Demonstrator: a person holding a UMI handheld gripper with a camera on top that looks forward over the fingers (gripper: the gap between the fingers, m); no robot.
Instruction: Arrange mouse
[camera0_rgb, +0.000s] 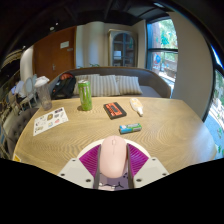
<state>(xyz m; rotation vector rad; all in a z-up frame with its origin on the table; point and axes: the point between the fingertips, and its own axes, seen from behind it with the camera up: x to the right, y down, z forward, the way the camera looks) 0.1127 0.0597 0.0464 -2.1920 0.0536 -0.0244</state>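
Gripper view: we find the jaws pinching the mouse (114, 157), lifted above the table (150, 135) for repositioning.

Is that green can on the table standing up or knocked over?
Upright: the green can stands tall on the table, beyond the gripper.

A pale pinkish-white mouse (114, 157) sits between the magenta pads (91, 158) of the hand-held gripper (114, 172). Beyond it the counter (160, 135) is light wood grain, carrying a green can (85, 95), a black card with red marking (114, 109) and a teal packet (130, 128). To the far left lies a white printed sheet (49, 121).
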